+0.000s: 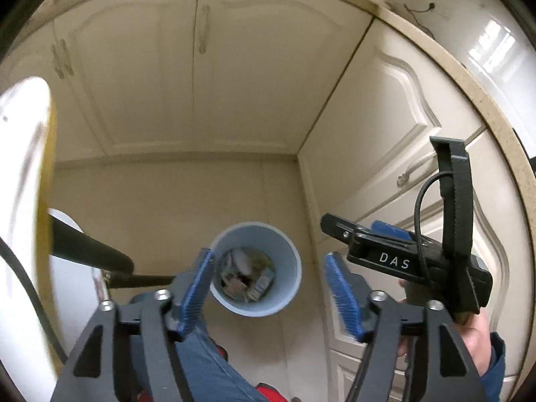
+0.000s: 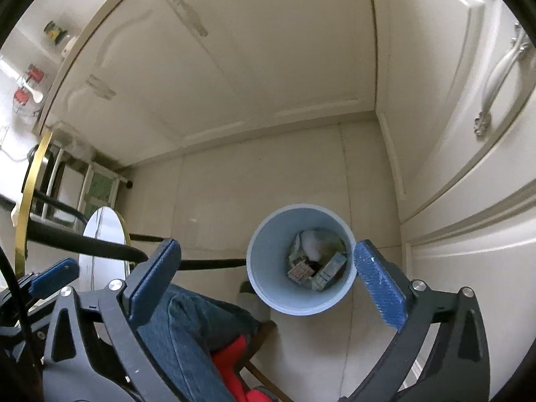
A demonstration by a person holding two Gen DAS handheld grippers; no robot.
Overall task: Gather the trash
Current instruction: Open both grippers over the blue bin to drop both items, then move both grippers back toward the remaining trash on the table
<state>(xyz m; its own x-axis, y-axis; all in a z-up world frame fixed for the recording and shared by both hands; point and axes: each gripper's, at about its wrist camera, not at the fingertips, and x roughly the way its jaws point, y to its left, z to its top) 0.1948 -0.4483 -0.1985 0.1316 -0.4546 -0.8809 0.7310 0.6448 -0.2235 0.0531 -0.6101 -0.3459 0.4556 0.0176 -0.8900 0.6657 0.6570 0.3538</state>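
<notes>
place: home kitchen | cues: cream cabinet doors (image 1: 254, 77), countertop edge (image 1: 469, 77), tiled floor (image 2: 234, 194)

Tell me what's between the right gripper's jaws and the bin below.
Nothing: the right gripper is open and empty, with only air above the bin, which already holds trash. The right wrist view shows it.

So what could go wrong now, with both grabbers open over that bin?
The round pale blue plastic bin is narrow, and both open grippers, left and right, hang above it, so a later drop might miss. The black cable across the floor and the person's blue-jeaned leg sit beside it; either might tip it.
</notes>
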